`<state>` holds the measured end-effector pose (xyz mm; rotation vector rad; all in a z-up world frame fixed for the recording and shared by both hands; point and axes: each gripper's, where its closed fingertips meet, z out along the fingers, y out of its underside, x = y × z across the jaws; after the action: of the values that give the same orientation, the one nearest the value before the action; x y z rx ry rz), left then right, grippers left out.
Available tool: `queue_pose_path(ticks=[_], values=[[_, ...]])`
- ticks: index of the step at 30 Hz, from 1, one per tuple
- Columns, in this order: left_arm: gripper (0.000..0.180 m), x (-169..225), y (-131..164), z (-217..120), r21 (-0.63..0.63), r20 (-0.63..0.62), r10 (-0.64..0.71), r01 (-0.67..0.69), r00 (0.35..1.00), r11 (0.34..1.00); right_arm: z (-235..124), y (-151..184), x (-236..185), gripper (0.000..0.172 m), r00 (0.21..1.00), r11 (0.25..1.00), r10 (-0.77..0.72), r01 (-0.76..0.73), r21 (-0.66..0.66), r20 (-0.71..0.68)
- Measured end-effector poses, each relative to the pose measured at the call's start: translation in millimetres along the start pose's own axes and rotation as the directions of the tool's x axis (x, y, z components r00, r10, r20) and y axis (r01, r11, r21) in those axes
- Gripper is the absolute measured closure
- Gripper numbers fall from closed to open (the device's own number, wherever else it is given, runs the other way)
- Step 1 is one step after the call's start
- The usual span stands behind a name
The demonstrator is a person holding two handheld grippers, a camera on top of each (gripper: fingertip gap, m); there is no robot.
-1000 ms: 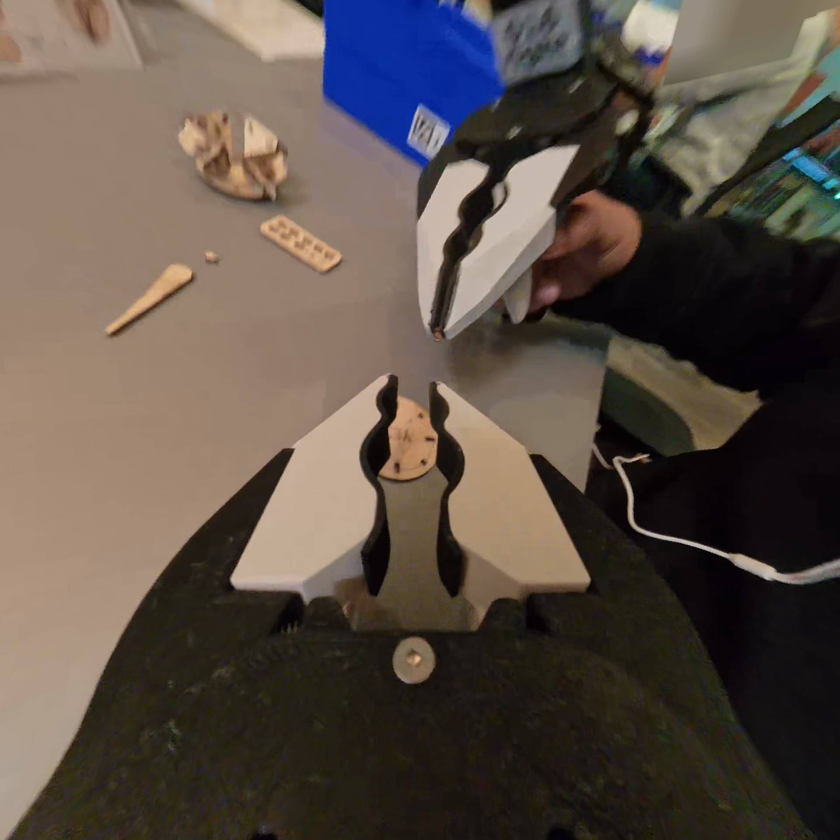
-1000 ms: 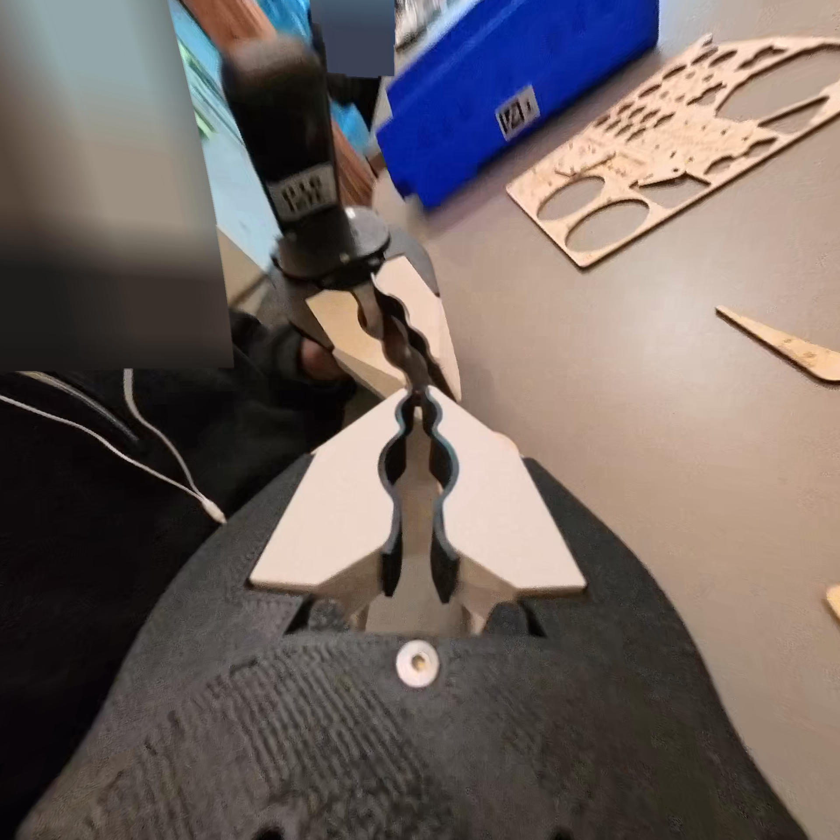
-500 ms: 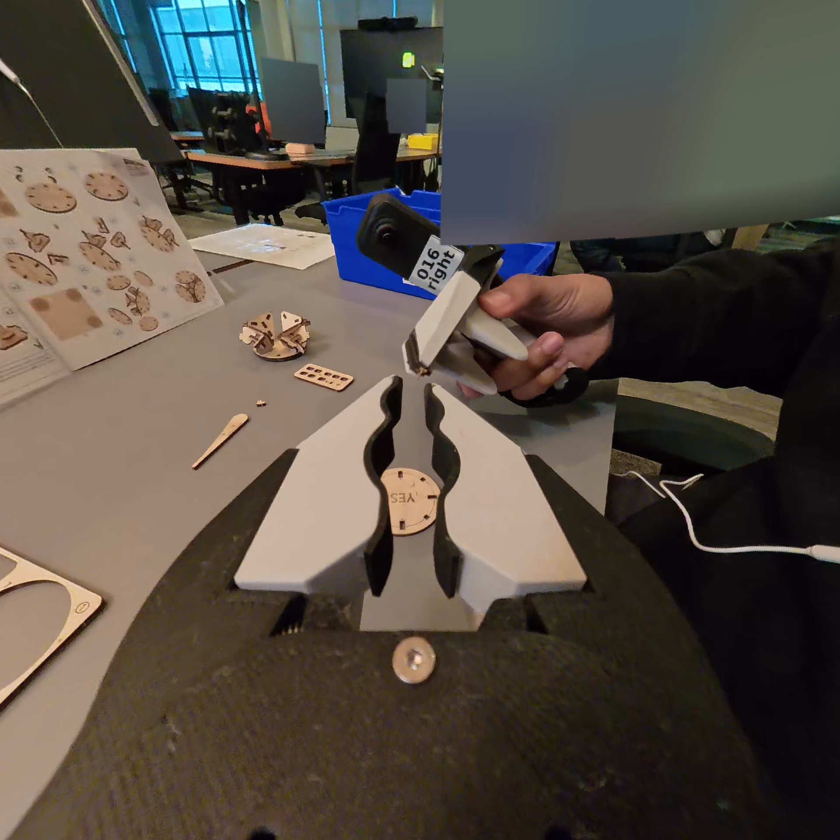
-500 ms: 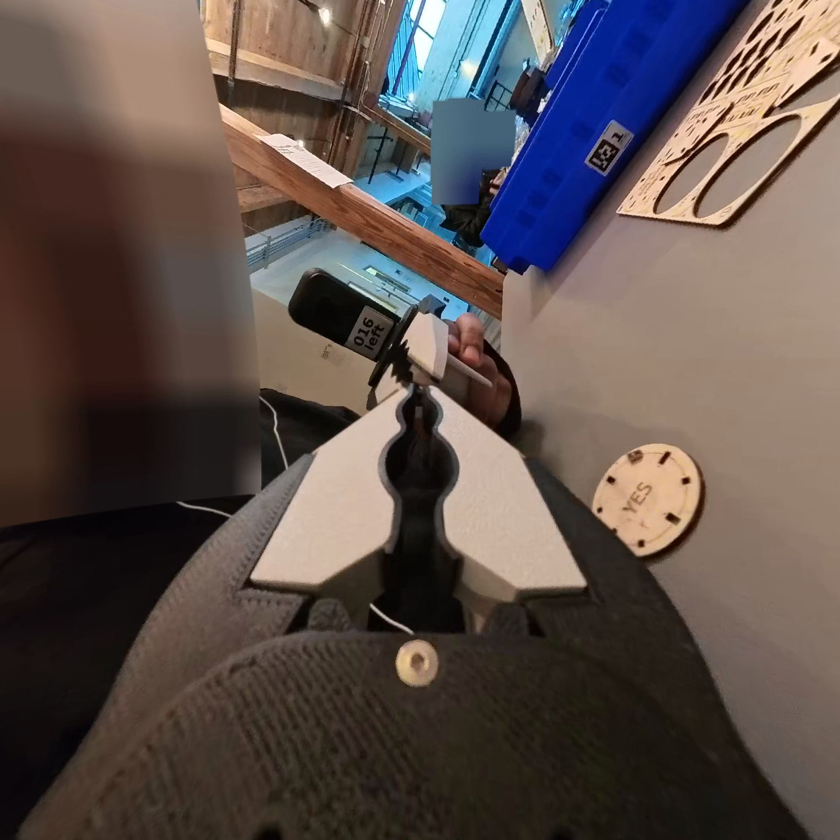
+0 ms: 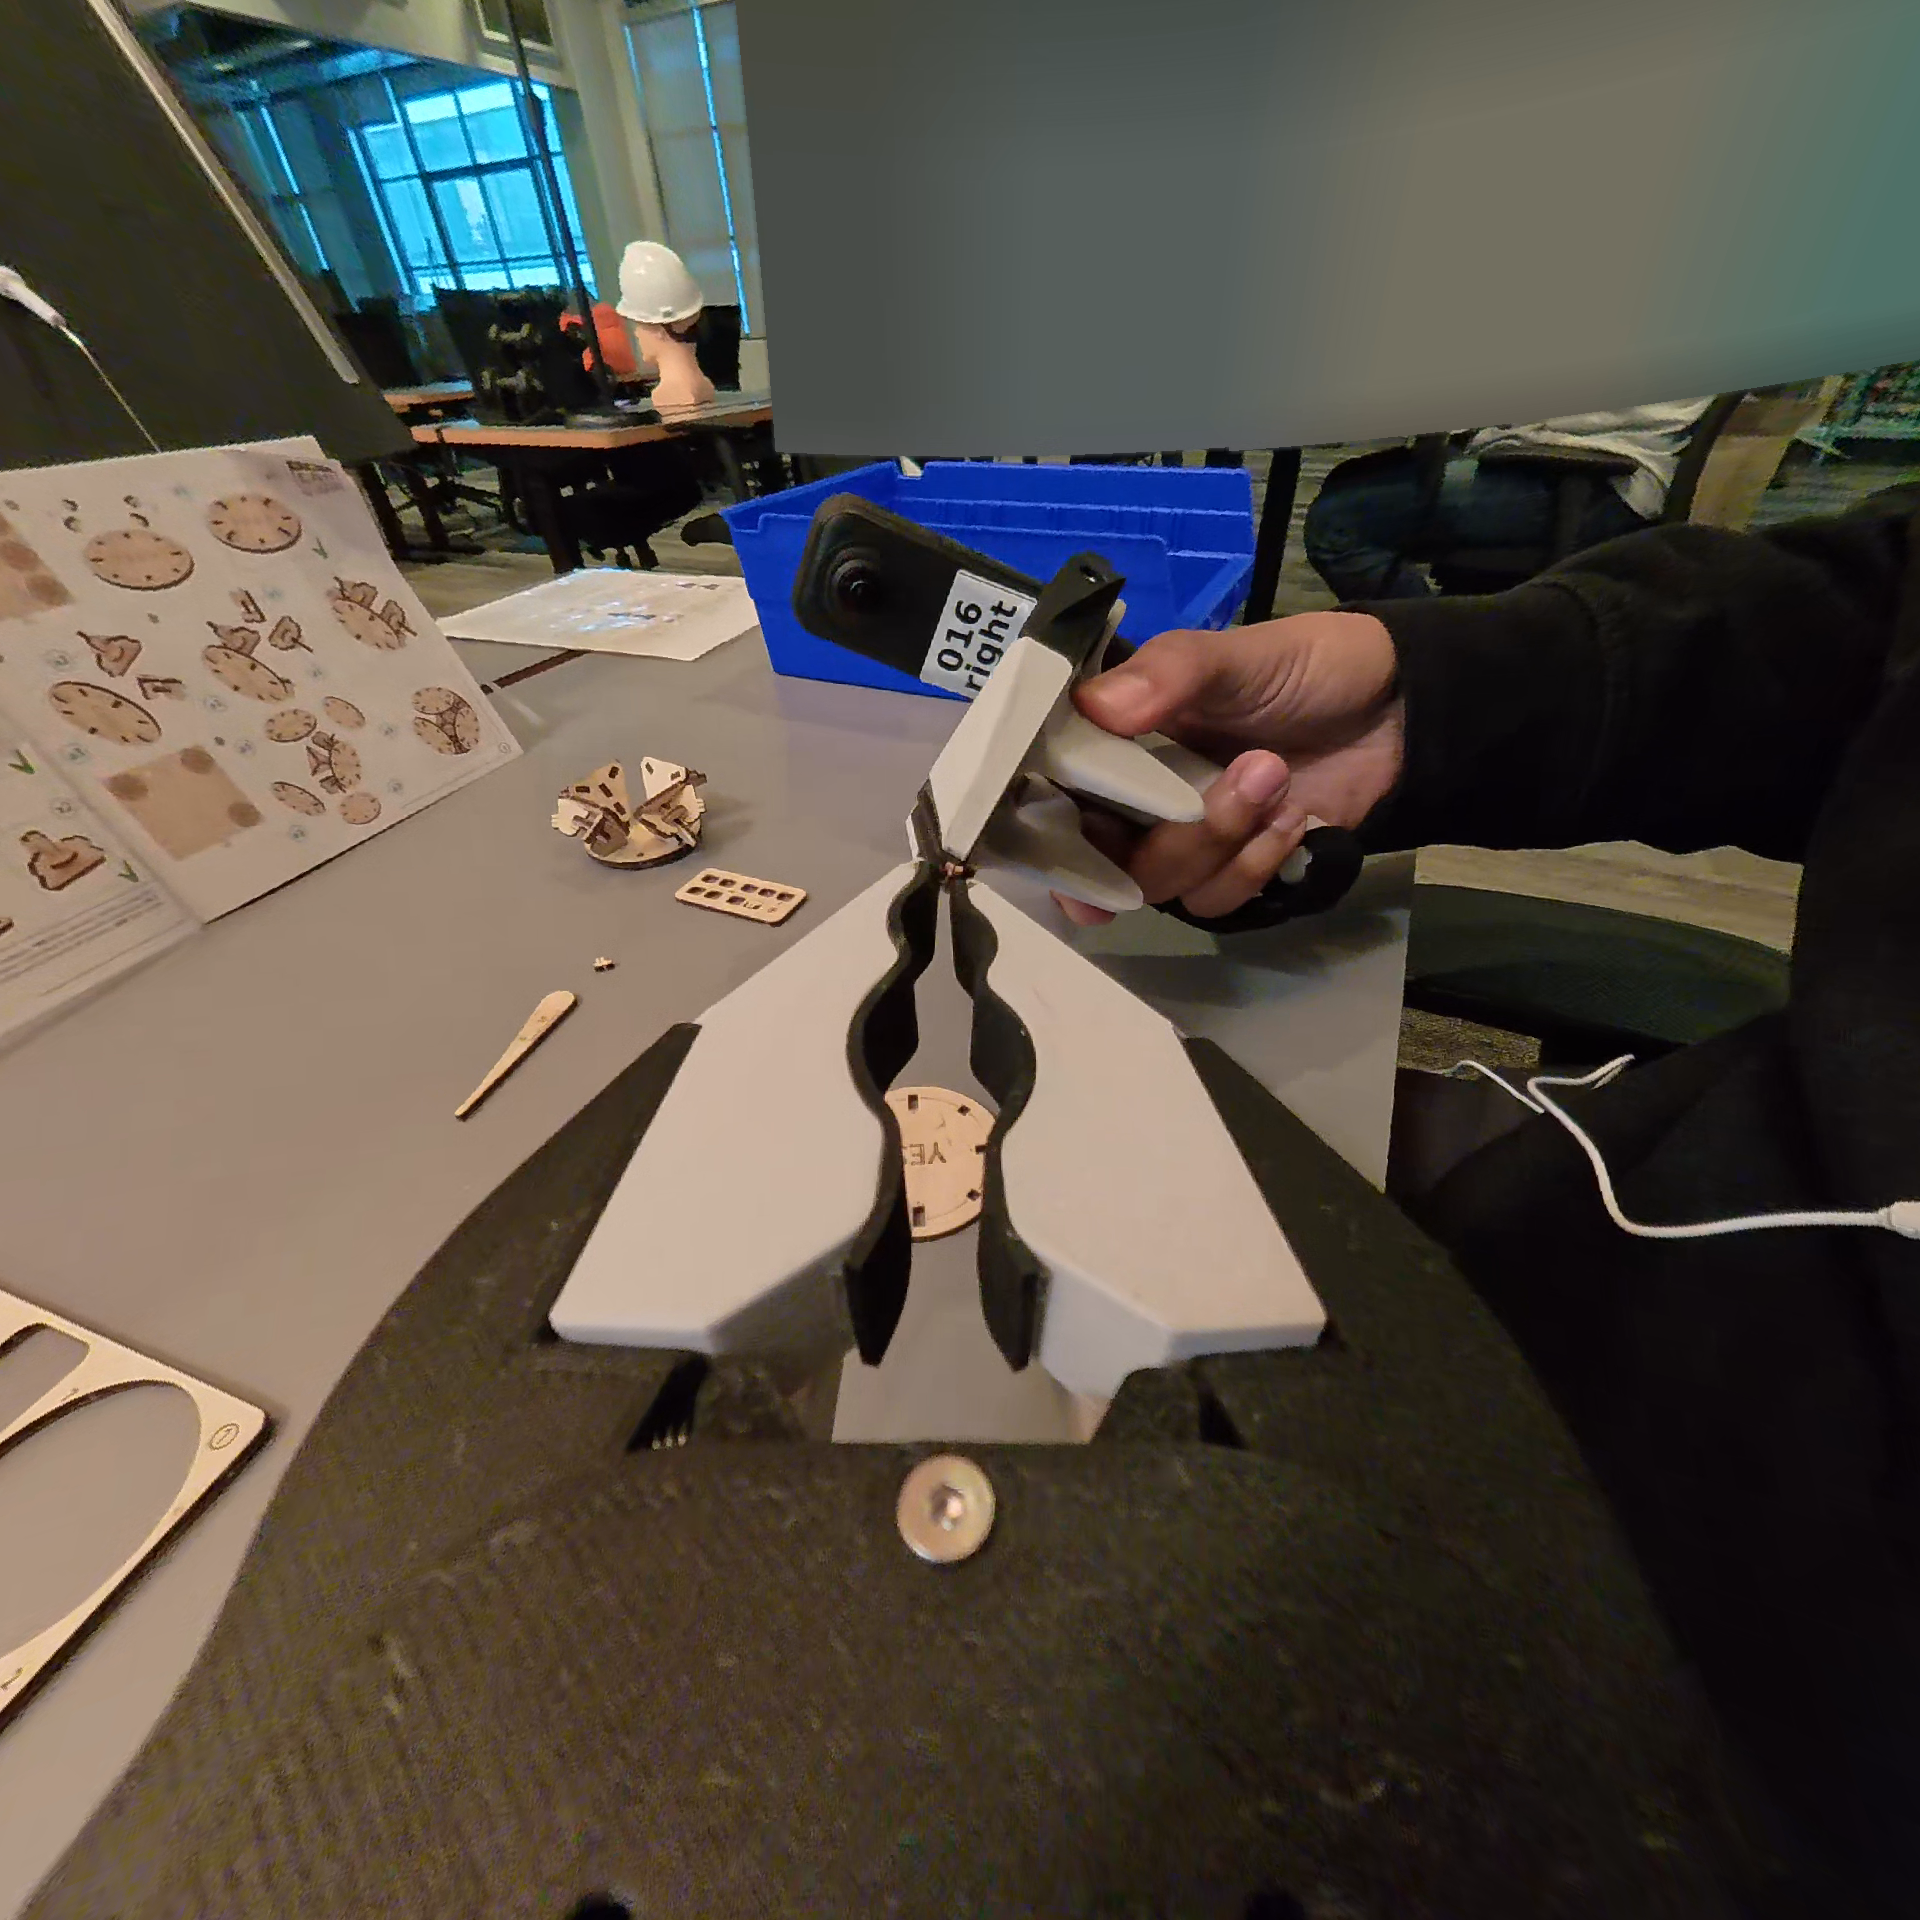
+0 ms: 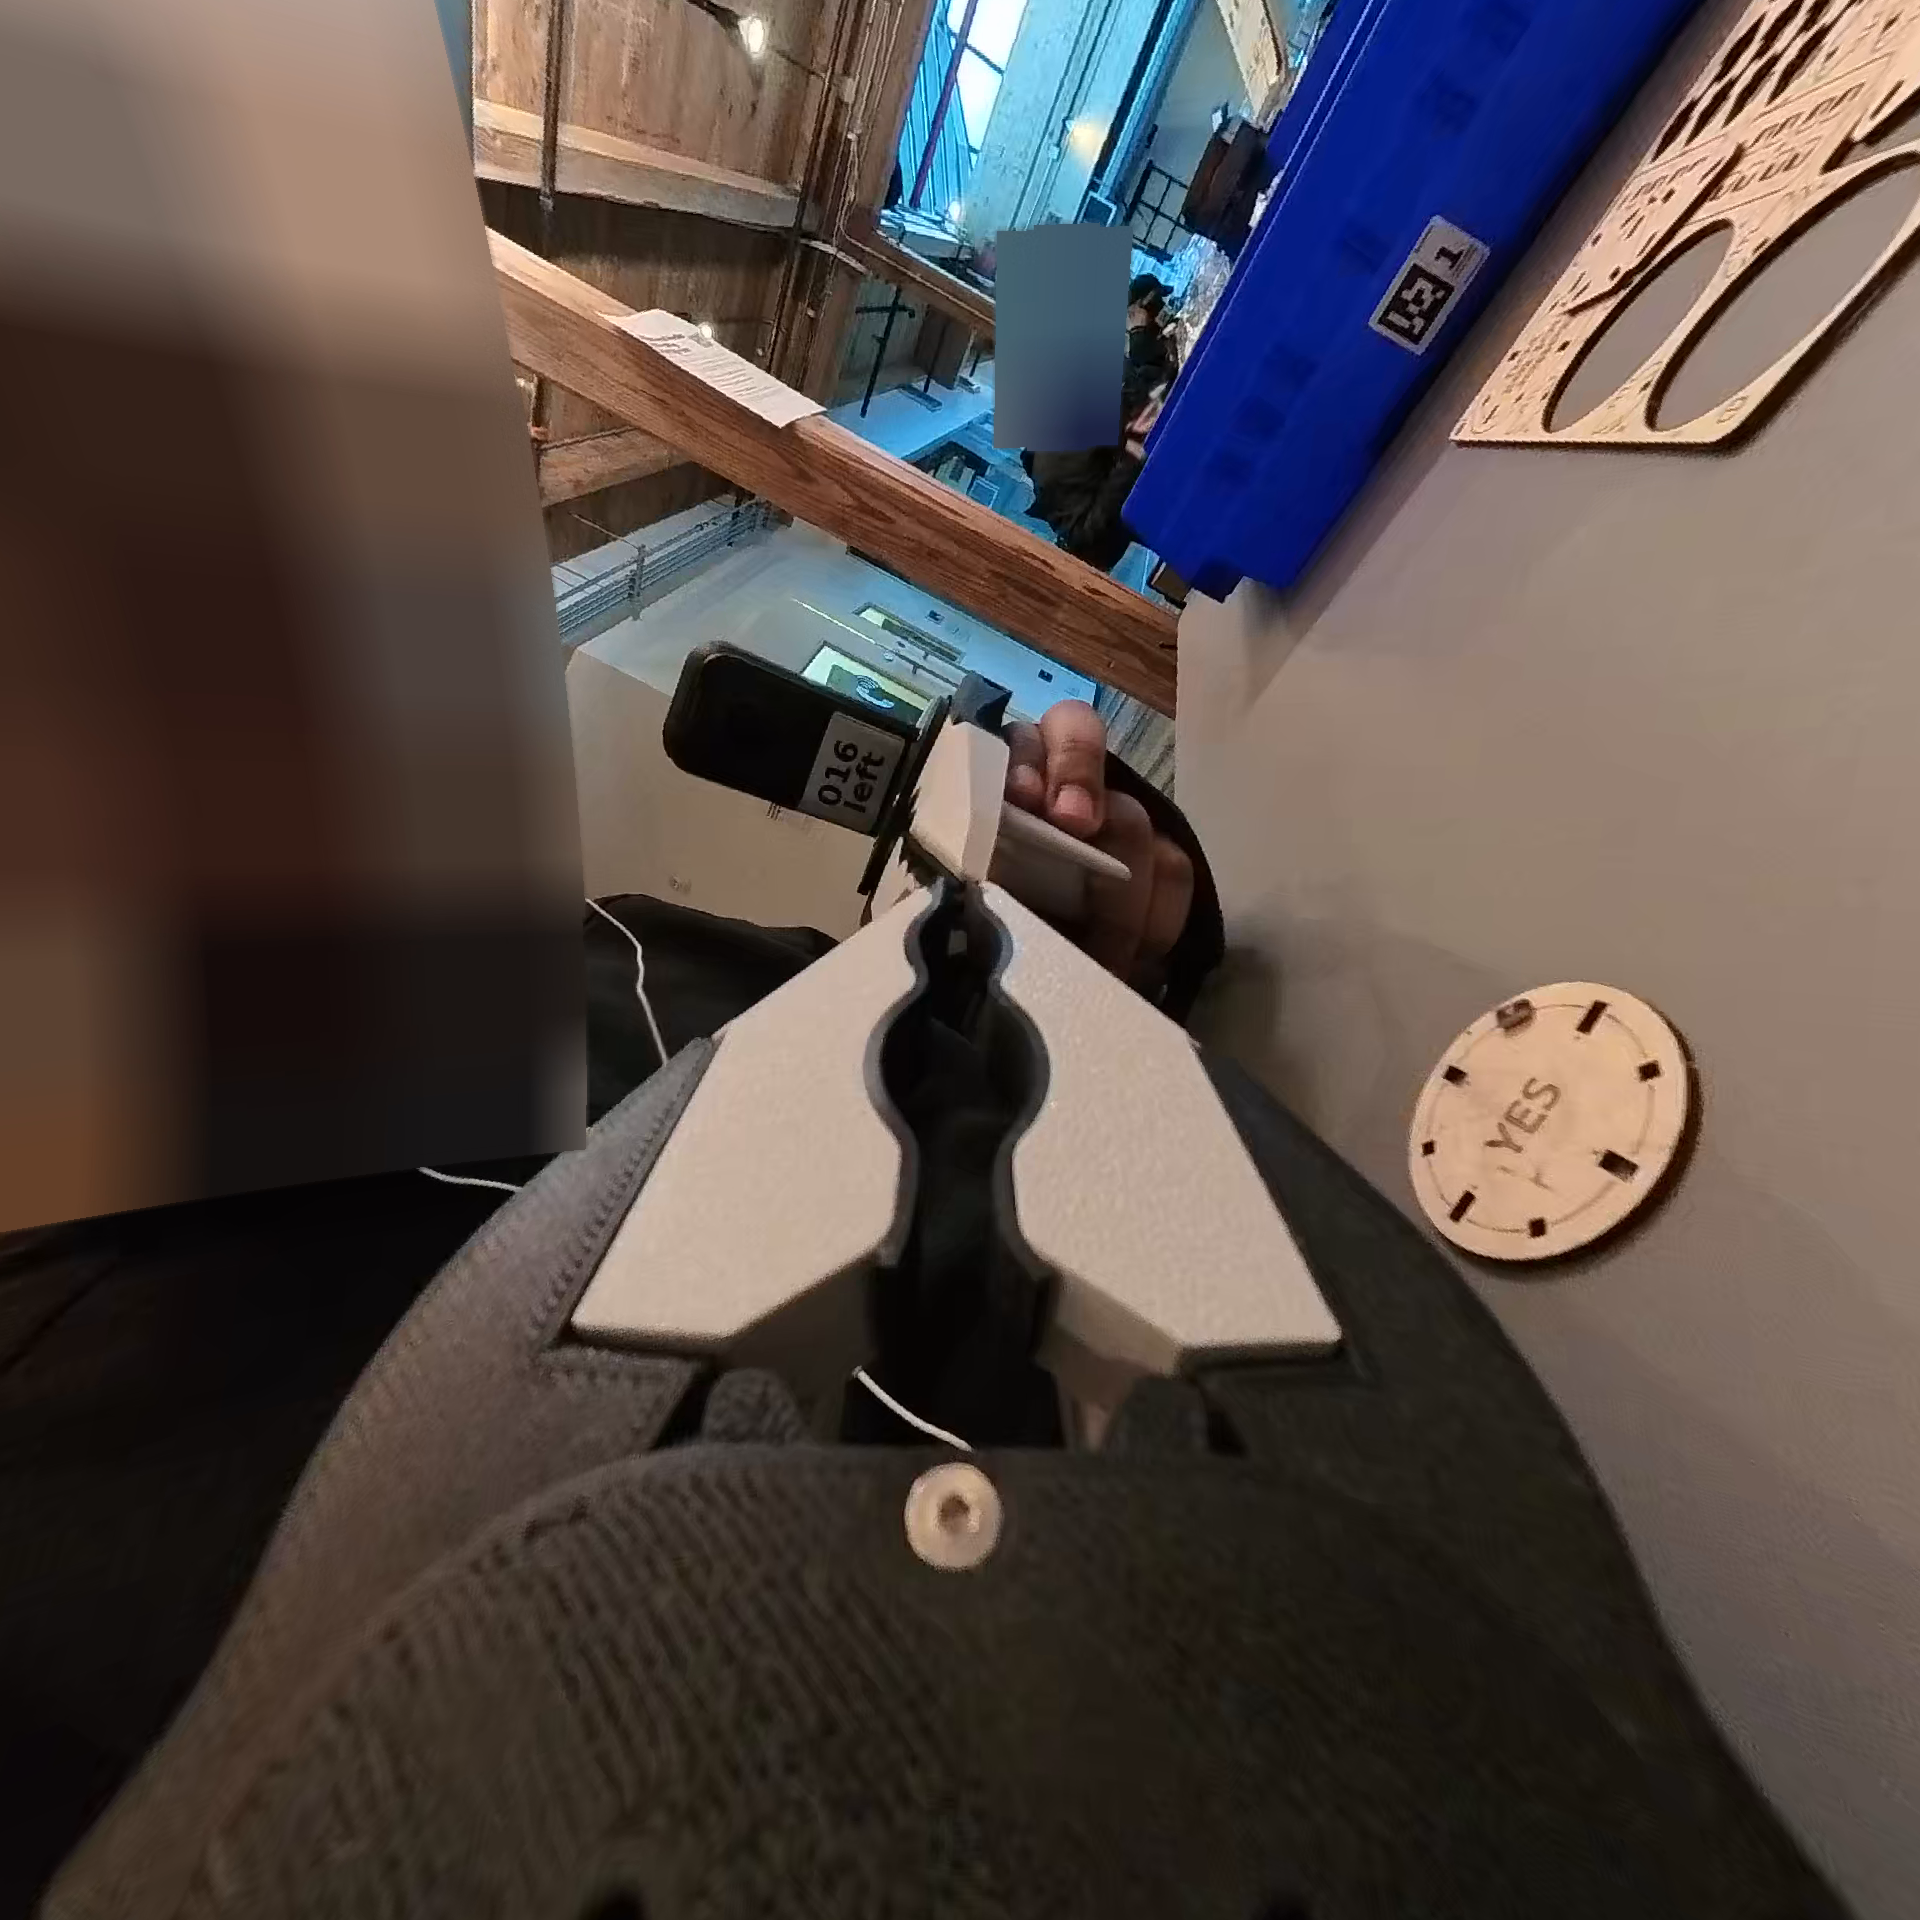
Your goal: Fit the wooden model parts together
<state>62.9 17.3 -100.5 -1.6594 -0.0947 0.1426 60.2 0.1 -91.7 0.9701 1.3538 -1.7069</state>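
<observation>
In the left wrist view my left gripper (image 5: 943, 879) is shut, tip to tip with my right gripper (image 5: 935, 854), which a hand holds from the right. A tiny brown wooden piece (image 5: 951, 869) sits where the two pairs of tips meet, and both seem to pinch it. A round wooden disc (image 5: 935, 1164) lies on the grey table (image 5: 312, 1039) below my left fingers, untouched. In the right wrist view my right gripper (image 6: 961, 902) is shut, with the left gripper (image 6: 935, 878) at its tips. The tiny piece is hidden there. The disc (image 6: 1548, 1122) lies to the right.
On the table are a blue bin (image 5: 1039, 561), a propped instruction sheet (image 5: 208, 675), a small wooden assembly (image 5: 629, 816), a slotted wooden strip (image 5: 740, 896), a tapered stick (image 5: 516, 1051) and a cut-out plywood sheet (image 5: 104, 1455). The table edge (image 5: 1392, 1039) runs at the right.
My left jaws have closed from a narrow opening to shut. Both grippers have come together tip to tip. The disc has stayed on the table. The right jaws have stayed shut.
</observation>
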Motion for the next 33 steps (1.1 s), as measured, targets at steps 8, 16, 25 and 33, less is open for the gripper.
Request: queue_pose_path(ticks=[8,16,25,33], values=[[0.180,0.0,-1.6,-0.8,0.011,0.005,0.008,-0.008,1.000,1.000,0.5,-0.8,-1.2,0.171,1.000,1.000,0.002,-0.002,0.000,-0.007],[0.180,-0.6,-0.5,0.3,0.008,0.007,0.006,-0.007,1.000,1.000,-1.1,-2.2,1.1,0.171,1.000,1.000,0.003,-0.003,0.008,-0.028],[0.180,1.2,-1.3,0.1,0.014,-0.007,0.006,-0.006,1.000,1.000,1.0,0.6,2.7,0.172,0.999,1.000,0.015,-0.015,0.000,-0.031],[0.180,1.7,-3.3,-1.9,0.024,-0.012,0.006,-0.005,1.000,1.000,2.1,-0.9,-3.1,0.166,1.000,1.000,0.022,-0.022,0.020,0.008]])
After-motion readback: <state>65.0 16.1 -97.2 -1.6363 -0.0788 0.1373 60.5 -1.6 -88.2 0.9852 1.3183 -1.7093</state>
